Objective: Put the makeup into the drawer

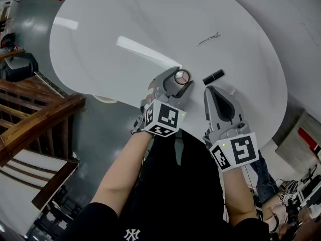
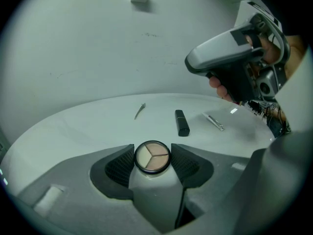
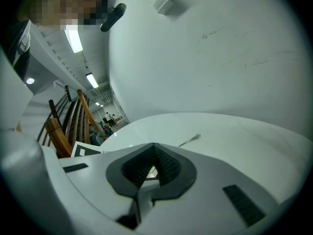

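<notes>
Compact (image 2: 152,156) of eyeshadow lies on the white table (image 1: 125,24) between the left gripper's (image 1: 179,79) spread jaws; right gripper (image 3: 153,147) hovers just beside, jaws pressed together, empty.

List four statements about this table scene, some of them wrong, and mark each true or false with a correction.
1. A round compact sits between the jaws of the left gripper. True.
2. The compact shows a single shade. False: it shows three shades.
3. The right gripper holds the black tube. False: its jaws are together with nothing between them, and the tube lies on the table.
4. A hair clip lies on the table, apart from the tube. True.
</notes>
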